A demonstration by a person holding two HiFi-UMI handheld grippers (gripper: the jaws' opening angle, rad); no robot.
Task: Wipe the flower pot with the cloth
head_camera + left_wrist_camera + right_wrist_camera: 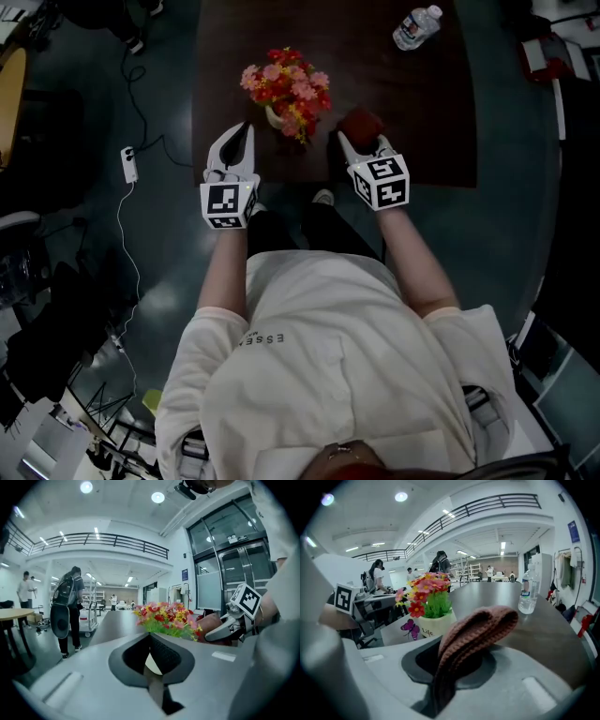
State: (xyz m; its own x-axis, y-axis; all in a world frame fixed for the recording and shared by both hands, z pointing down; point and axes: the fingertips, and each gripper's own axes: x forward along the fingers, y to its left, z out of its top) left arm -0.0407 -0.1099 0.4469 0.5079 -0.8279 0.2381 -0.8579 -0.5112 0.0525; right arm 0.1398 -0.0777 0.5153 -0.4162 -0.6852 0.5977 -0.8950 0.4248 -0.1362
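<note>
In the head view, the pot point(274, 116) stood upright under its flowers point(287, 86) near the front edge of the dark worktop point(422, 112), between the two grippers. The left gripper point(242, 138) was clenched on nothing just left of the pot. The right gripper point(360, 150) gripped the red cloth point(362, 124) just right of it, and a bottle point(415, 26) lay well apart at the back.

In the left gripper view, the left gripper point(153, 679) showed its jaws together and empty, with the flowers point(166, 617) ahead and the cloth point(212, 623) beyond them to the right.

In the right gripper view, the right gripper point(440, 677) was clamped on the folded cloth point(474, 632). The pot point(433, 623) lay ahead and to its left, near but apart. The wipe would likely need a leftward move with the cloth against the pot's side.
</note>
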